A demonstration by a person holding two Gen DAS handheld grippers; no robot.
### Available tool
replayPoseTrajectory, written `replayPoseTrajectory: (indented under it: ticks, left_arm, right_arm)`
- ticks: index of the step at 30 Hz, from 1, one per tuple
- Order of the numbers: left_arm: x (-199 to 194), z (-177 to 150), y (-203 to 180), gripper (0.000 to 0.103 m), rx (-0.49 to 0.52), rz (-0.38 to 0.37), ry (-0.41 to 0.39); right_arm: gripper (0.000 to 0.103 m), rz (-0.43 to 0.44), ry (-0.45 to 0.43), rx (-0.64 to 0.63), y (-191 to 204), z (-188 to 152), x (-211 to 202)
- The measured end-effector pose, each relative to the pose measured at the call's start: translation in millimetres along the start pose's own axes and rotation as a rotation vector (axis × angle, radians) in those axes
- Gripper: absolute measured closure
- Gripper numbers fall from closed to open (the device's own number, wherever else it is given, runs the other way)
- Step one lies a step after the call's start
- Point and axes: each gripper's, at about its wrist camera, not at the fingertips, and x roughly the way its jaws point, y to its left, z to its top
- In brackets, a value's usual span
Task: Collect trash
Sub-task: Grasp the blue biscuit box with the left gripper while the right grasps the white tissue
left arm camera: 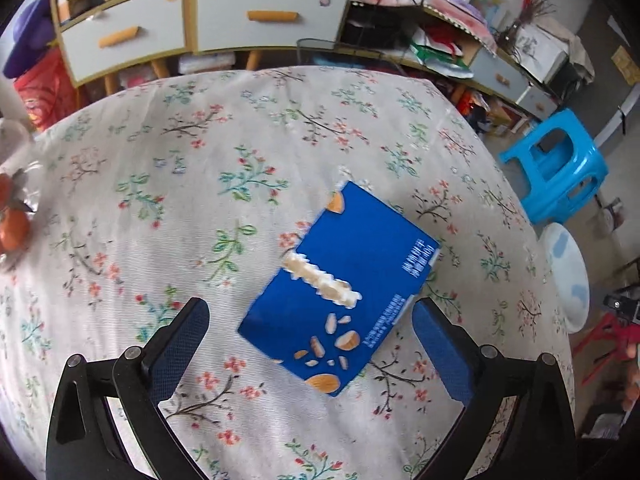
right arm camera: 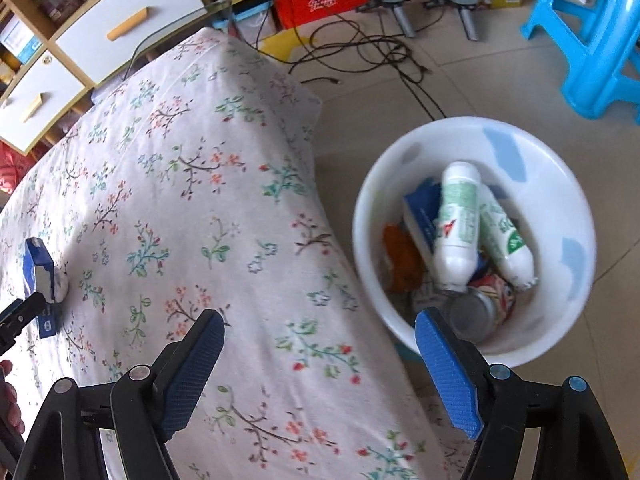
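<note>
Left hand-held gripper (left arm camera: 310, 344) angled steeply down over the surface (left arm camera: 168, 184), which is draped in a white cloth printed with small flowering branches. Jaws spread wide, blue textured pads (left arm camera: 182, 354) apart on either side, nothing pressed between them. Flat blue rectangular carton printed with almonds (left arm camera: 340, 288) lying on the cloth, its near end sitting between the two fingertips but clear of both pads. Printing on the carton blurred, so unreadable. Orange fruits (left arm camera: 14, 228) at the far left edge of the surface, well apart from the carton. Light-blue plastic stool (left arm camera: 560, 168) on the floor beyond the right edge of the surface, white round plastic basin (left arm camera: 568, 276) just below it in the left wrist view.

Right hand-held gripper (right arm camera: 320, 344) also pointing down, placed over the right edge of the surface, one finger above the cloth, the other above the basin's rim. Jaws wide apart, empty. In the basin: two white plastic bottles with green labels (right arm camera: 460, 216) lying side by side, a blue carton (right arm camera: 420, 216) beside them, a metal can with a colourful wrap (right arm camera: 484, 300) nearest the gripper, and something orange (right arm camera: 400, 256), too blurred to name. In the right wrist view, the almond carton at the far left of the cloth, a black finger of the other gripper just beside it.
</note>
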Motion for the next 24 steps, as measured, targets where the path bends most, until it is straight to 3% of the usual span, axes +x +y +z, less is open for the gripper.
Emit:
replayPoseTrajectory:
  ticks: [2,7,12,24]
  left_arm:
    - [2.2,-1.9,-5.6,0.022,-0.003,-0.036,0.015]
    - [-13.0,-3.9,-5.4,0.025,-0.062,-0.115,-0.008]
    - [-43.9,-7.4,3.7,0.025,-0.101,-0.133,-0.057]
    - [-90.0,-52.9,74.0,0.025,-0.285,0.012,-0.055]
  right_arm:
    - [0.020,-0.001,0.006,-0.003,5.3,-0.4,3.0]
    - [0.020,0.002,0.015,-0.017,24.1,-1.4,8.7]
    - [0.020,0.014,0.020,-0.049,52.9,-2.5,16.2]
    - [0.020,0.082,0.040,-0.178,157.0,-13.6,51.3]
